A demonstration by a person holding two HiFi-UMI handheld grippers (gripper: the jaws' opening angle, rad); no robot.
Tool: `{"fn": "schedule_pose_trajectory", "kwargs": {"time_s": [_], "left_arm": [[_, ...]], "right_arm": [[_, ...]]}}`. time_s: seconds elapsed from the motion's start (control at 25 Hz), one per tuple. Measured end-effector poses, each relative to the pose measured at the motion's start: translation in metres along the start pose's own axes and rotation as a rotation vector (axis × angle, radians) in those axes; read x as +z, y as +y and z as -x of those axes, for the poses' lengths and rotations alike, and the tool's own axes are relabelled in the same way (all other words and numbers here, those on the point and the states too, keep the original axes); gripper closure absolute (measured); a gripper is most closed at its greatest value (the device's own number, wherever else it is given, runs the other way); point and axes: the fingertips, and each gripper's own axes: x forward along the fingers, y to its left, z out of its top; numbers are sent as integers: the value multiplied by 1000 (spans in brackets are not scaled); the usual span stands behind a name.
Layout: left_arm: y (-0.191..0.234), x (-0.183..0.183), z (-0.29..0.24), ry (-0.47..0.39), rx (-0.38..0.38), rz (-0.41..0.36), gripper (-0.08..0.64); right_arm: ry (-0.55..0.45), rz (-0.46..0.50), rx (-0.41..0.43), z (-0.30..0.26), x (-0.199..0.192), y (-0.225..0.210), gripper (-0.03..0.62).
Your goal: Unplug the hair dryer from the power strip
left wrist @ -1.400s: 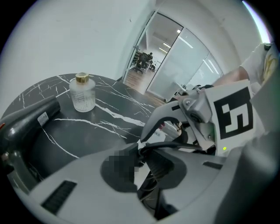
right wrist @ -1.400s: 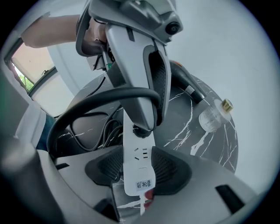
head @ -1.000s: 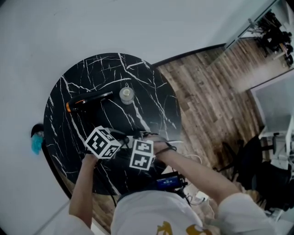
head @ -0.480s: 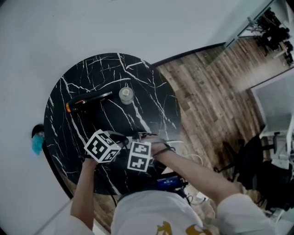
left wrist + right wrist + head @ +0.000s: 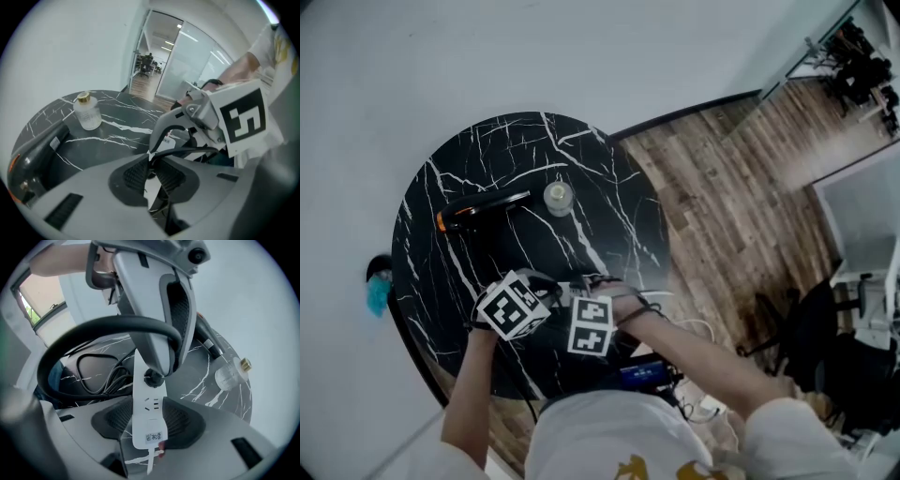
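A white power strip (image 5: pixel 149 413) lies on the black marble table (image 5: pixel 487 150), and my right gripper (image 5: pixel 149 420) is shut on its sides. A black plug (image 5: pixel 153 377) sits in the strip's socket. My left gripper (image 5: pixel 157 370) comes down from above and is shut on that plug. The plug's black cord (image 5: pixel 108 326) arcs away to the left. In the left gripper view the left gripper (image 5: pixel 152 174) has its jaws almost together, with the cord (image 5: pixel 187 151) running out to the right. The black hair dryer (image 5: pixel 478 206) lies at the table's far left. In the head view the marker cubes hide the strip.
A small clear bottle with a gold cap (image 5: pixel 558 197) stands beside the hair dryer. Loops of black cord (image 5: pixel 101 376) lie on the table left of the strip. Wooden floor (image 5: pixel 722 187) lies to the right, and the table's near edge is at the person's body.
The left gripper's marker cube has rolled a little about its own axis. Both hands stay in the same place with the same grips.
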Motion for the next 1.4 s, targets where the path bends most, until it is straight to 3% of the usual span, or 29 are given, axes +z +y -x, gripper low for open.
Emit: {"fn": "schedule_pose_trajectory", "kwargs": {"time_s": [0.04, 0.12, 0.2, 0.28, 0.44, 0.6, 0.76, 0.88, 1.0, 1.08, 1.16, 1.2, 1.32, 1.36, 1.4], "left_arm": [[-1, -1, -1, 9, 6, -31, 522], [-2, -2, -2, 8, 17, -58, 522], [-2, 0, -2, -8, 36, -75, 522], [-3, -2, -2, -11, 56, -128, 522], [-5, -11, -7, 39, 80, -325, 518], [-3, -17, -11, 95, 41, -382, 499], [-1, -27, -24, 204, 29, -491, 499], [2, -27, -26, 241, 2, -447, 508], [2, -23, -27, 255, -99, -339, 508], [1, -20, -24, 268, -98, -365, 508], [-3, -23, -21, 302, -23, -443, 514], [-3, -25, -20, 309, -3, -438, 514], [7, -20, -16, 248, -67, -239, 509], [4, -17, -16, 227, -97, -206, 506], [0, -17, -16, 230, -99, -225, 506]], "right_arm": [[-31, -30, 36, 4, 0, 2, 396], [-117, -185, 120, 19, 2, 0, 397], [-190, -309, 119, 36, 5, -16, 396], [-191, -307, 107, 35, 5, -24, 397], [-154, -248, 135, 17, 0, -16, 410], [-162, -280, 144, 18, 1, -17, 411], [-131, -294, 168, 17, 3, -15, 413], [-77, -312, 172, 16, 3, -13, 422], [-72, -297, 157, 15, -1, -12, 423], [-90, -297, 151, 15, -2, -12, 426], [-92, -283, 147, 15, -2, -10, 429], [-91, -271, 144, 15, -1, -9, 440], [-82, -264, 149, 14, -2, -8, 441], [-74, -270, 157, 15, -1, -9, 442], [-63, -271, 163, 15, 0, -10, 441]]}}
